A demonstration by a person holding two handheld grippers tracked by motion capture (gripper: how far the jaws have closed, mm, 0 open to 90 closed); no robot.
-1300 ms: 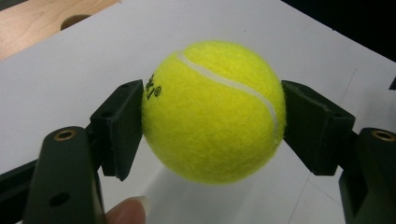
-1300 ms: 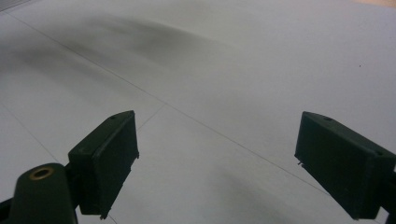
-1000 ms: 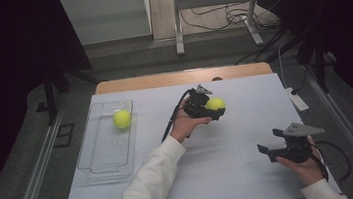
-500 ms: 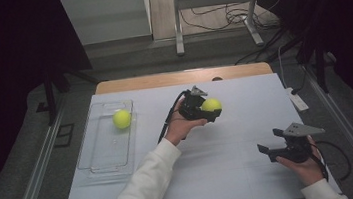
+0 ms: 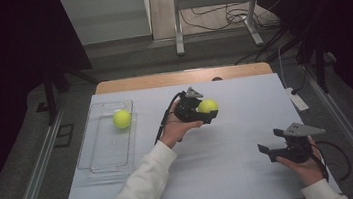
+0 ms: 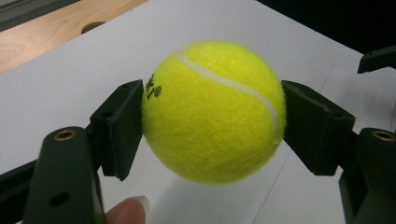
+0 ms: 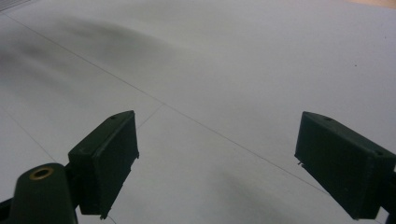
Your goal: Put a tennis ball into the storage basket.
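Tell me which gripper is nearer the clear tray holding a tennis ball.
Left. The left gripper, clamped on a second tennis ball, is right of the clear tray; the right gripper sits near the table's far right.

We note a yellow-green ball point(image 6: 213, 111) with a white seam and black print, held in our black left gripper point(image 5: 205, 111). A second yellow-green ball point(image 5: 122, 119) lies in the clear tray point(image 5: 102, 161), left. White table point(image 5: 233, 173); white sleeve point(image 5: 142, 194).

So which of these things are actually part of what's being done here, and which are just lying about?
In use:
- tennis ball clamped in the left gripper
- clear tray, holding a second tennis ball

Lying about:
- right gripper, jaws open with nothing between them, idle over the table
- white power strip at the table's right edge
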